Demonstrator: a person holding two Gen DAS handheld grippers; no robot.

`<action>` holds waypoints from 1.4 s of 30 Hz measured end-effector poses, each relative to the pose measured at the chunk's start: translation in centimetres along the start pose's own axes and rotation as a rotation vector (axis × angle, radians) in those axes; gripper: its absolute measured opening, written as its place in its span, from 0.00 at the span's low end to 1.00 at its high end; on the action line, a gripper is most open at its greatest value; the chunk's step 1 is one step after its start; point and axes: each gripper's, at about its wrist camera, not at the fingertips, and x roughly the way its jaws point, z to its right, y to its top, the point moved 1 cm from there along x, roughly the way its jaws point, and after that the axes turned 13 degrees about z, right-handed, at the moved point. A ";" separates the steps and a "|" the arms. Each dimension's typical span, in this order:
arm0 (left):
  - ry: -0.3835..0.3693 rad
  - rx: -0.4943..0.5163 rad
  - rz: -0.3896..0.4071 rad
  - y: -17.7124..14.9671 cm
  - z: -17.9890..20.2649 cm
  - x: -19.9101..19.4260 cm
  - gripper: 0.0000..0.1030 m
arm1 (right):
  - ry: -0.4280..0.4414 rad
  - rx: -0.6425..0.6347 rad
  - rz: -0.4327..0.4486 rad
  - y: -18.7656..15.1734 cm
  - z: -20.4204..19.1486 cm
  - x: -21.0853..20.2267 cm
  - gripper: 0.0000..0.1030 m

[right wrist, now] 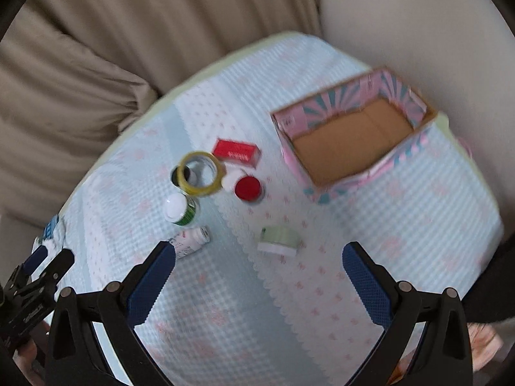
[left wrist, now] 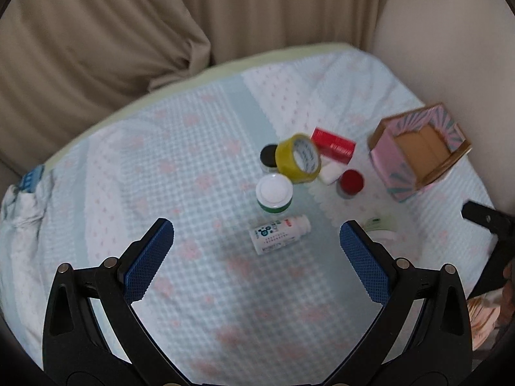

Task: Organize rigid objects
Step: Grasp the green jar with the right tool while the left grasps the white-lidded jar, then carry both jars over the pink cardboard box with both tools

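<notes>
On a pale blue bedspread (left wrist: 193,167) lies a cluster of small items: a yellow tape roll (left wrist: 298,157) (right wrist: 200,173), a red box (left wrist: 333,144) (right wrist: 237,153), a red-lidded jar (left wrist: 351,182) (right wrist: 247,187), a black-lidded jar (left wrist: 268,157), a white-capped green bottle (left wrist: 274,193) (right wrist: 180,209) and a white bottle on its side (left wrist: 279,233) (right wrist: 190,241). A pale green tape roll (right wrist: 279,240) lies apart. The open pink box (left wrist: 418,151) (right wrist: 354,132) is empty. My left gripper (left wrist: 257,247) is open above the lying bottle. My right gripper (right wrist: 259,273) is open, nearest the green roll.
Beige curtain folds (left wrist: 96,32) hang behind the bed, and a cream wall (left wrist: 450,32) rises at the right. The right gripper's black frame (left wrist: 489,234) shows at the left view's right edge. The left gripper (right wrist: 35,276) appears at the right view's lower left.
</notes>
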 end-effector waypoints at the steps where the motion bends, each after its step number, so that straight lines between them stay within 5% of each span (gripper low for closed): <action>1: -0.015 -0.002 -0.023 -0.2 -0.2 1.8 0.99 | -0.008 0.014 -0.016 -0.3 -0.1 0.8 1.00; 9: -0.073 0.032 -0.193 -2.4 0.9 13.8 0.99 | -0.069 0.111 -0.185 -3.4 0.7 10.0 1.00; 19: -0.063 0.083 -0.288 -4.8 2.3 23.9 0.99 | -0.135 0.151 -0.354 -6.0 2.5 19.4 1.00; 27: -0.055 0.083 -0.332 -5.6 3.1 27.7 0.97 | -0.167 0.143 -0.445 -6.8 3.4 22.8 0.92; 30: -0.065 0.088 -0.347 -5.9 3.6 28.6 0.73 | -0.165 0.132 -0.479 -7.1 3.4 23.7 0.79; 32: -0.091 0.083 -0.359 -6.1 4.0 29.2 0.66 | -0.170 0.129 -0.502 -7.3 3.5 24.2 0.69; 42: -0.095 0.062 -0.323 -6.3 4.1 28.0 0.66 | -0.178 0.117 -0.495 -7.0 4.2 24.6 0.64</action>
